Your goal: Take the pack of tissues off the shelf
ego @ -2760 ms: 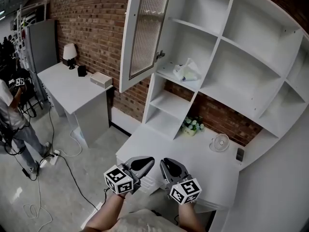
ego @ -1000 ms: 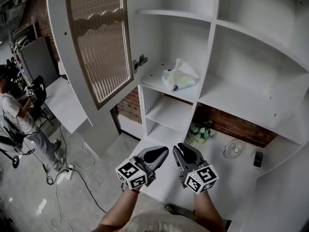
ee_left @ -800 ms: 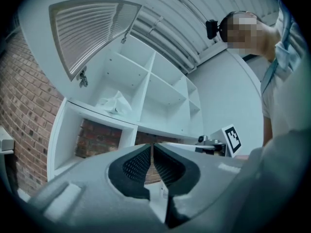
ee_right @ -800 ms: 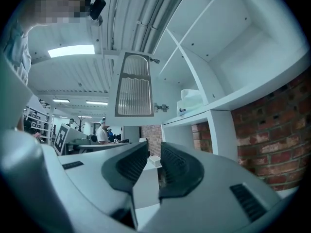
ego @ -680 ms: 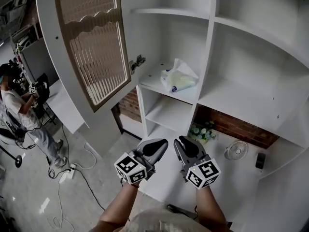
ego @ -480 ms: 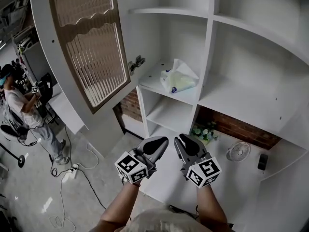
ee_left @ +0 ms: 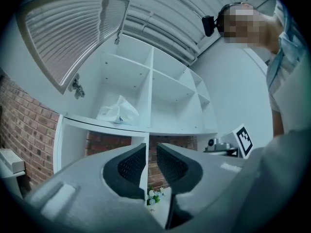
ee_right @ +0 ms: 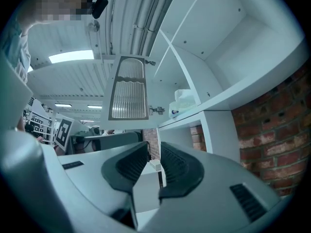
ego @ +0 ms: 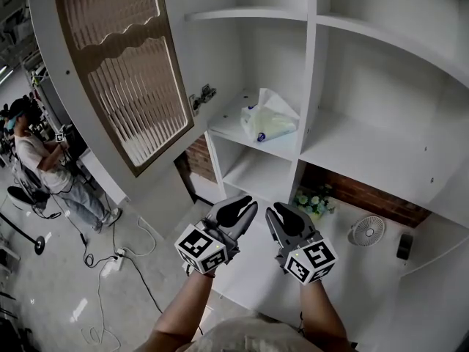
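Observation:
The pack of tissues (ego: 270, 123) lies on a shelf board (ego: 236, 129) in the open white cabinet, with a white tissue sticking up from its top. It also shows in the left gripper view (ee_left: 118, 113) and small in the right gripper view (ee_right: 183, 100). Both grippers are held side by side well below and in front of it. My left gripper (ego: 238, 205) (ee_left: 151, 147) is opening its jaws, with a narrow gap and nothing between them. My right gripper (ego: 278, 213) (ee_right: 154, 147) also shows a narrow gap and holds nothing.
The cabinet door (ego: 121, 72) with ribbed glass stands swung open at the left. On the desk below are a small bunch of flowers (ego: 311, 200), a little fan (ego: 365, 230) and a dark object (ego: 405, 246). A person (ego: 37, 160) stands far left; cables (ego: 110, 262) lie on the floor.
The view has closed in on the shelf unit, which now fills more of the picture. Both grippers have kept side by side and come slightly nearer the shelves.

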The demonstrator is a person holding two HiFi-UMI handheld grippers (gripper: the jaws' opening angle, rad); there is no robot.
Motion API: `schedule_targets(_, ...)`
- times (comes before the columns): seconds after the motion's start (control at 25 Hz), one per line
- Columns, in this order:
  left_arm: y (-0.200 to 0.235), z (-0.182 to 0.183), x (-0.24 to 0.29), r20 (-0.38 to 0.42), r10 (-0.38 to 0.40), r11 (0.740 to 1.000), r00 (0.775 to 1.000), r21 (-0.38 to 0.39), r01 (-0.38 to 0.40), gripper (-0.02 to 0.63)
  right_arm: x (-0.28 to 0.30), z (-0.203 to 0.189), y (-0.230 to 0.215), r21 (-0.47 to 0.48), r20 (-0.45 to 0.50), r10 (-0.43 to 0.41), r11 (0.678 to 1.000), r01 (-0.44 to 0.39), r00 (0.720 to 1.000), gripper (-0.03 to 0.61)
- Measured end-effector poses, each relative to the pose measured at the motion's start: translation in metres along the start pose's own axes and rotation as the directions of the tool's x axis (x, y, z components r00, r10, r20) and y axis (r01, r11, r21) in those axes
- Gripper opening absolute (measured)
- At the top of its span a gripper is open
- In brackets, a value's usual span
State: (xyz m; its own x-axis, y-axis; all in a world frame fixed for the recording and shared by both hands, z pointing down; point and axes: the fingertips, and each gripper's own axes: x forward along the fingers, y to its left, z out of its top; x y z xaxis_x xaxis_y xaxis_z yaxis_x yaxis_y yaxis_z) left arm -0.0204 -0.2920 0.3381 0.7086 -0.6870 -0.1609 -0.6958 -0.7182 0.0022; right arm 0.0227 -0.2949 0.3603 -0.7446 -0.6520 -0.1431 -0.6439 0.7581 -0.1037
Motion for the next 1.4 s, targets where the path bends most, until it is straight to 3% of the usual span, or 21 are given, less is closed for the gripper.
schedule_targets(0.72, 0.01, 0.004, 0.016, -0.02, 0.061, 0.998, 0.998, 0.036, -0.061, 0.162, -0.004, -0.002, -0.012, 0.016, 0.007, 0.0, 1.0, 0.0, 1.0, 0.08)
schedule_targets(1.4, 0.041, 0.03, 0.035, -0.019, 0.203, 0.969, 0.979, 0.147, -0.198, 0.187, 0.001, 0.002, -0.015, 0.02, 0.018, 0.021, 1.0, -0.021, 1.0, 0.08)
